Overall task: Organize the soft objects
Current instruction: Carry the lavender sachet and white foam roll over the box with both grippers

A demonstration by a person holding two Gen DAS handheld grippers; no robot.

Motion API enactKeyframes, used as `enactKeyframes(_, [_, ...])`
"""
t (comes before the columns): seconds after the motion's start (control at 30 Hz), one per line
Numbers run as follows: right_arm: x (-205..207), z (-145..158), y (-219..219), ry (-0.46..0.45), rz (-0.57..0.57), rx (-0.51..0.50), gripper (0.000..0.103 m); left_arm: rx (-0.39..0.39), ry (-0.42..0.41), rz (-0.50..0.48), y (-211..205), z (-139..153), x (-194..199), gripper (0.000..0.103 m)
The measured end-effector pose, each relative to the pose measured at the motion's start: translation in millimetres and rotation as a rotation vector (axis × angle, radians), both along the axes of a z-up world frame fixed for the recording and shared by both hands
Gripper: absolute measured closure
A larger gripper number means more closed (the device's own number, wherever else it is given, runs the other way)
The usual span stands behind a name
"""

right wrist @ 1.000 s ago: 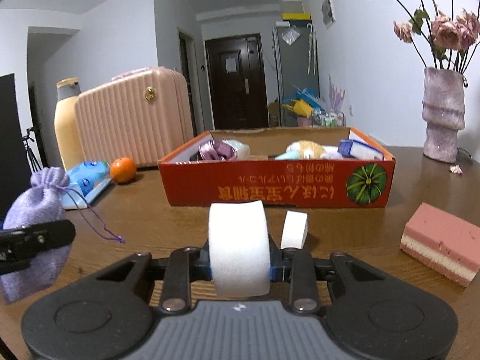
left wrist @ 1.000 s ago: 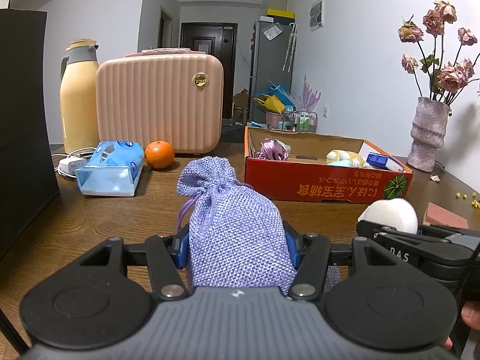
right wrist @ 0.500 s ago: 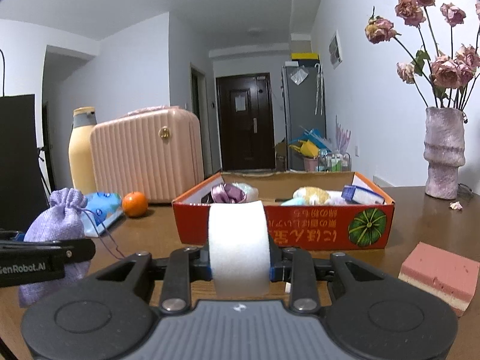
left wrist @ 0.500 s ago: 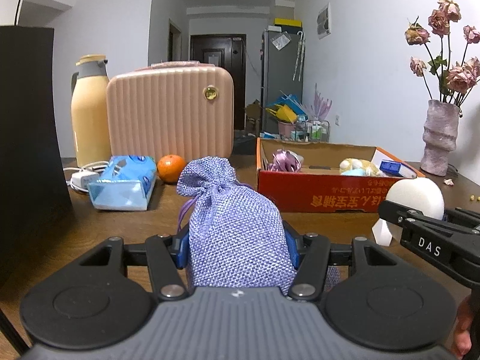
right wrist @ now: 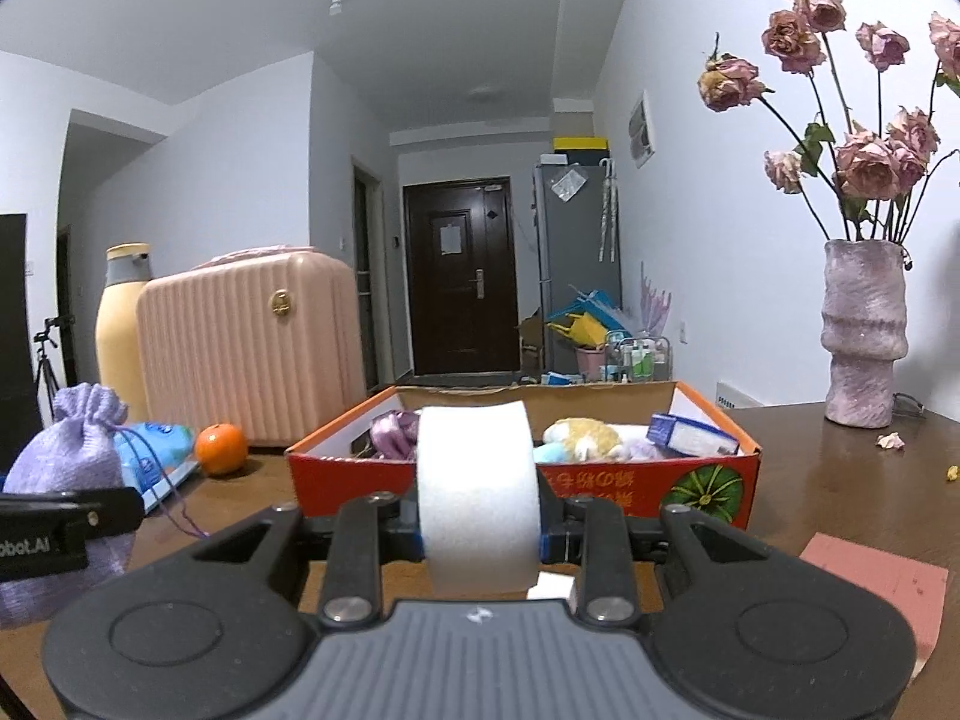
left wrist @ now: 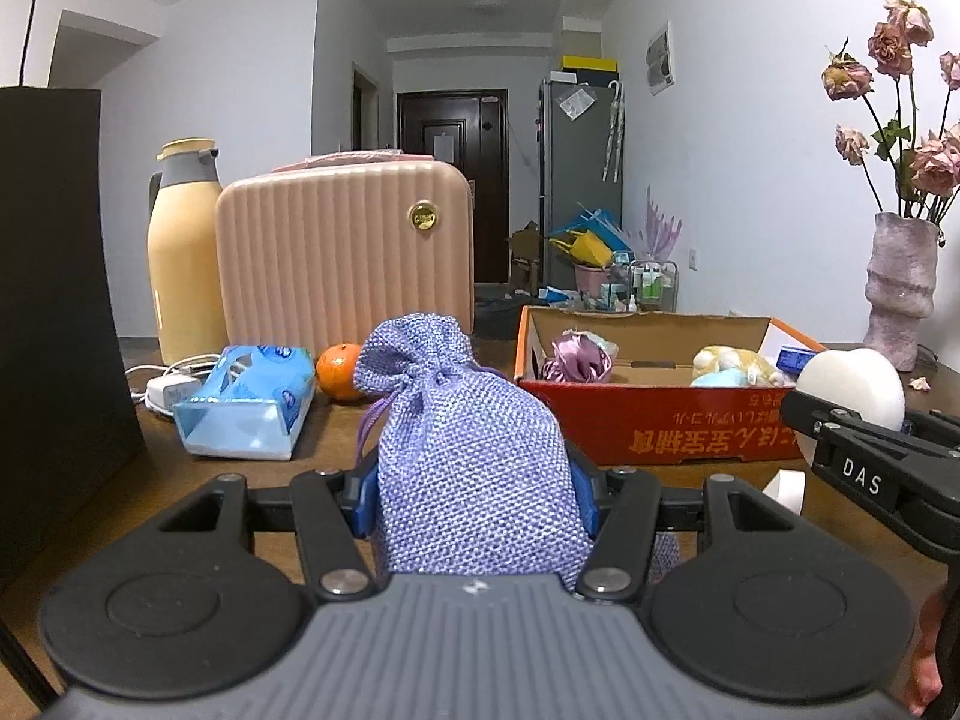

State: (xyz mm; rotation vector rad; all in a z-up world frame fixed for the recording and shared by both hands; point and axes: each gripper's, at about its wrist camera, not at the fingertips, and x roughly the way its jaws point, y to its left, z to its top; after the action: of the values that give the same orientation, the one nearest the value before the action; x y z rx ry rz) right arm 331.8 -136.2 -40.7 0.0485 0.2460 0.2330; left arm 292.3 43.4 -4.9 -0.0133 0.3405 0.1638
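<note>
1. the left gripper [left wrist: 477, 492] pinches the purple pouch [left wrist: 468, 450] at its belly, blue pads pressed into the weave on both sides; the pouch stands upright, its long axis running 6 to 12 o'clock, tied neck on top.
2. the right gripper [right wrist: 480, 531] squeezes the white foam [right wrist: 477, 492] between its pads, a curved band also running 6 to 12.
3. both loads appear to hang above the table [right wrist: 840, 480], not resting on it.
4. the box [right wrist: 600, 489], red-fronted cardboard, lies dead ahead at 12 o'clock of the right gripper, and at about 1 o'clock of the left one. the right hand looks nearer to it and squarer on, so the foam probably goes in first; the pouch needs a swing toward 1 o'clock.
5. in the box: a shiny lilac bundle [right wrist: 393, 432] at its 9 o'clock end, a yellow plush [right wrist: 582, 438] in the middle with something pale blue beside it, and a blue-and-white carton [right wrist: 690, 435] at the 3 o'clock end. the near middle looks free, though the front wall hides the floor.
6. outside the box, a pink sponge [right wrist: 882, 588] lies on the table at 4 o'clock of the right gripper, and a small white block [right wrist: 552, 585] shows just under its jaws.
</note>
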Motion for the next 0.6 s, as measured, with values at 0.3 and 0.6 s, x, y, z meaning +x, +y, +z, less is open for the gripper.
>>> enactKeyframes(0.3, [16,2,-9,-0.016,-0.027,0.023,0.074,0.012,-0.033,-0.013,-15,6,21,0.045])
enactKeyframes(0.6, [33,4,-17,-0.039,-0.059,0.039,0.074,0.007,-0.068,-0.01,-24,13,41,0.045])
